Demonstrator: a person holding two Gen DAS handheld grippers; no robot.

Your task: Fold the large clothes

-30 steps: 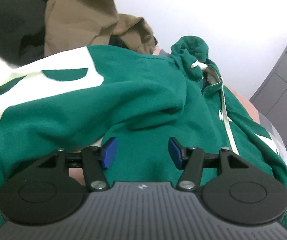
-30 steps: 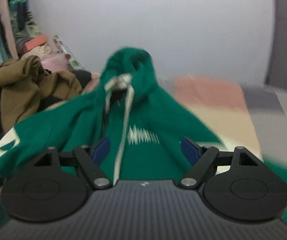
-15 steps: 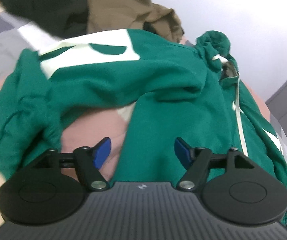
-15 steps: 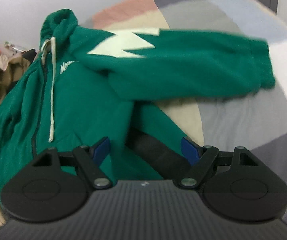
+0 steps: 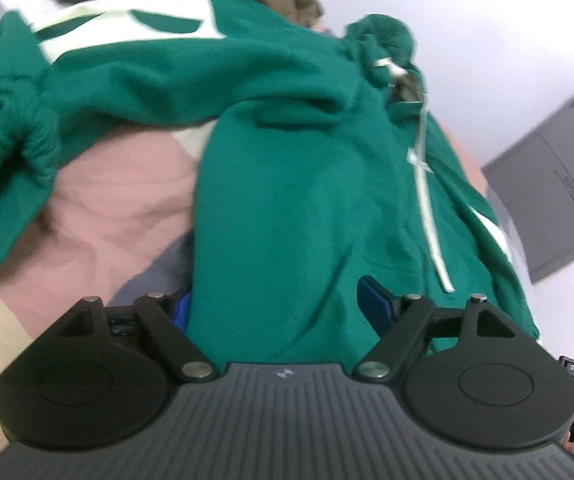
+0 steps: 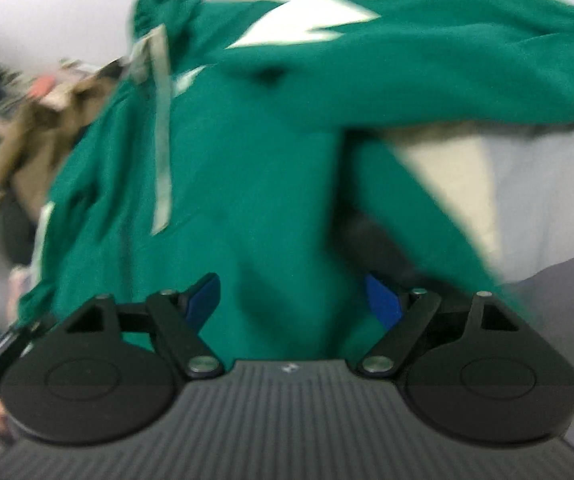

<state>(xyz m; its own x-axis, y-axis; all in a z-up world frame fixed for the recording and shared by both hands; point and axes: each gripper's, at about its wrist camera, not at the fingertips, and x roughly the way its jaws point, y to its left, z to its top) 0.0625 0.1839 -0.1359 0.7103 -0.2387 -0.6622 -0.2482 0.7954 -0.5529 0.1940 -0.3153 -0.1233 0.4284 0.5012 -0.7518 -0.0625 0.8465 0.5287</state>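
Both views are blurred, and the hem of the green hoodie (image 5: 287, 200) is hidden behind each tool. The left gripper (image 5: 275, 304) is seen with jaws opening — hoodie cloth lies between them, its left edge against the left pad (image 5: 183, 306). The right gripper (image 6: 295, 300) is likewise opening over the hem, unclamped. Bare patchwork blanket (image 5: 119, 200) is left beside the hoodie; brown clothes (image 6: 35, 136) are piled beyond it.
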